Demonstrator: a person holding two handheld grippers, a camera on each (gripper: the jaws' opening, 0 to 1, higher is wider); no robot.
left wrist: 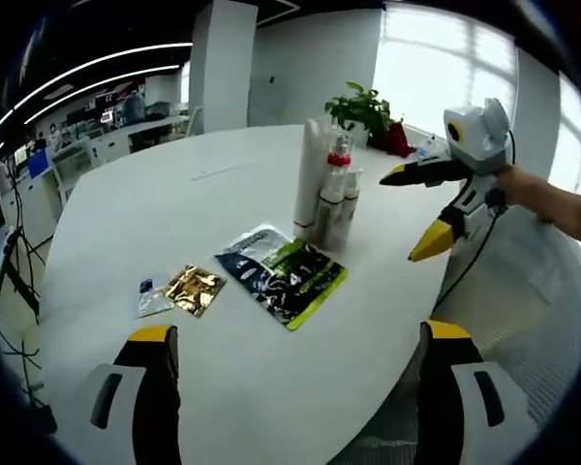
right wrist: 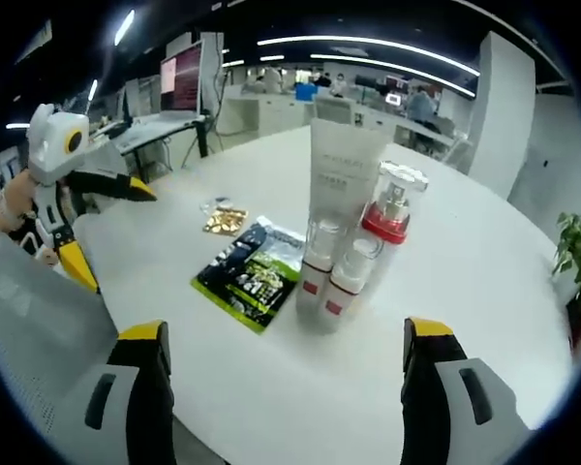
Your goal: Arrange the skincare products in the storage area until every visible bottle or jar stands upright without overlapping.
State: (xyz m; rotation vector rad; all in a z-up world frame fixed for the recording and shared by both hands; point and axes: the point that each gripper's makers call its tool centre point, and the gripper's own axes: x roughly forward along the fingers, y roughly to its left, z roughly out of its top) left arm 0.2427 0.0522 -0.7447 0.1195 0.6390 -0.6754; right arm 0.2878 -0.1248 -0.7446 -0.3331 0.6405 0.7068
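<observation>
A tight cluster of skincare products (right wrist: 353, 242) stands upright on the white table (right wrist: 484, 291): a tall white tube (right wrist: 341, 179) at the back, a pump bottle with a red collar (right wrist: 387, 218) beside it, and two small clear bottles with white caps (right wrist: 334, 276) in front, all touching or nearly so. Just beside them lie a dark and green flat sachet (right wrist: 252, 273) and, further off, a gold sachet (right wrist: 225, 221) (both flat on the table).

In the right gripper view the cluster sits ahead, between the wide-open, empty jaws of the right gripper (right wrist: 286, 378) and well apart from them. In the left gripper view the left gripper (left wrist: 295, 383) also has its jaws spread wide and holds nothing, the bottles (left wrist: 327, 189) far ahead beyond the sachets (left wrist: 283, 273). A potted plant (left wrist: 363, 108) stands behind the cluster.
</observation>
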